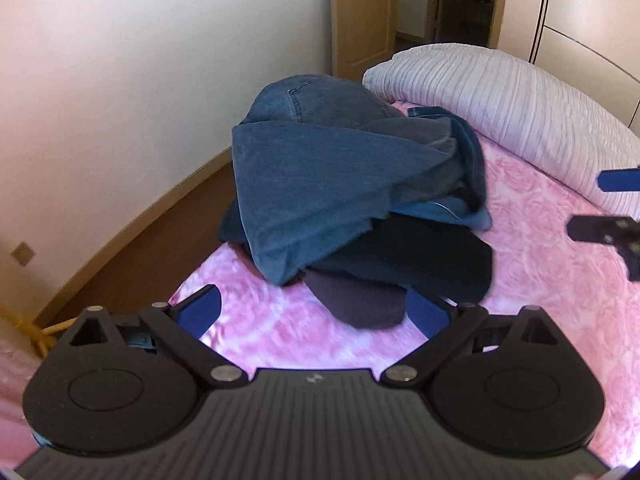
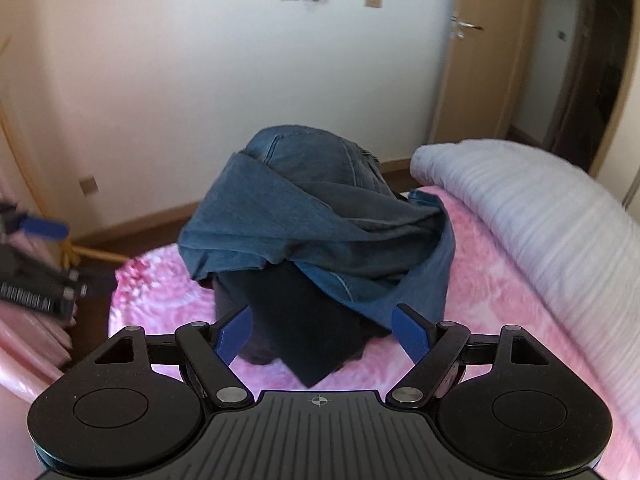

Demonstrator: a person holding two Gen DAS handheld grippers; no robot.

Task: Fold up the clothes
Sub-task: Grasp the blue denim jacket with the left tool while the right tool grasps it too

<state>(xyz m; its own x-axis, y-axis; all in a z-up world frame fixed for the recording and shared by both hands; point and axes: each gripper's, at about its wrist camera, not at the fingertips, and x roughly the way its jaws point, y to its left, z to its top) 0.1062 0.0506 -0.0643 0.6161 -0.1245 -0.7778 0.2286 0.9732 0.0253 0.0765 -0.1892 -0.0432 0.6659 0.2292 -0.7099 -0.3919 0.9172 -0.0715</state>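
A heap of crumpled clothes on a pink bed, with two empty hand-held grippers poised at its near side.

Rumpled blue denim jeans (image 1: pixel 320 168) drape over a black fabric garment (image 1: pixel 420 260) and a dark brown one (image 1: pixel 360 304) on the pink rose-textured bedspread (image 1: pixel 552 248) — loosely piled, not flat or squared, so probably gathered for sorting. The left gripper (image 1: pixel 316 312) spreads its blue-padded fingers wide, holding nothing, the pile's near edge between them. The right gripper (image 2: pixel 324 332) is equally wide and empty, straddling the black garment's near corner. A white ribbed pillow (image 1: pixel 500 100) lies far right — clear of the heap.
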